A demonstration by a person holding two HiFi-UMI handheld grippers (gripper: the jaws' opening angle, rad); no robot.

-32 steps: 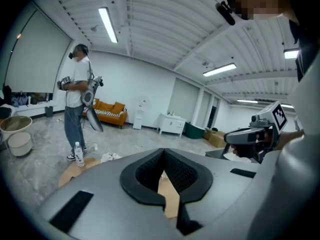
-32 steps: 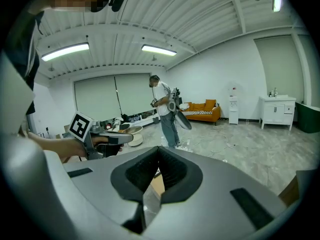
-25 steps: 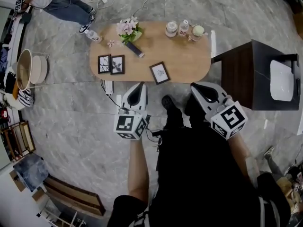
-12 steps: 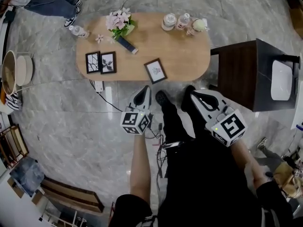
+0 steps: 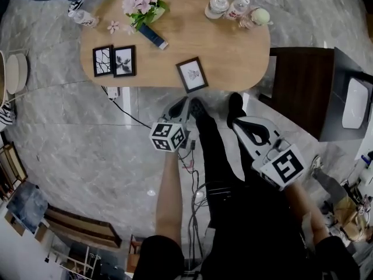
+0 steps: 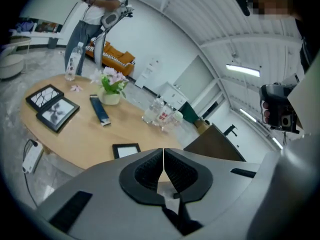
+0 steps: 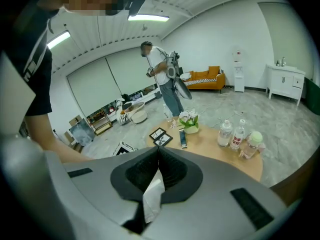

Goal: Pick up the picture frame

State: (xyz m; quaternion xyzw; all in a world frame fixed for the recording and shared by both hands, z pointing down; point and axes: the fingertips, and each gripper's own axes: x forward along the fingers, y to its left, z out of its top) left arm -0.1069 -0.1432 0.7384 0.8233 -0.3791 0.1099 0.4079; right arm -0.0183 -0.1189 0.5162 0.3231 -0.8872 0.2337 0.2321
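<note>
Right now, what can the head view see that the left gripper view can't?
Only the head view shows the person's shoes and left forearm from above. Only the left gripper view shows the orange sofa, the ceiling lights and, up close, the left gripper with its fingers shut. Both show the wooden table, the lone picture frame near its edge, the two frames lying side by side, the flowers and the bottles.
</note>
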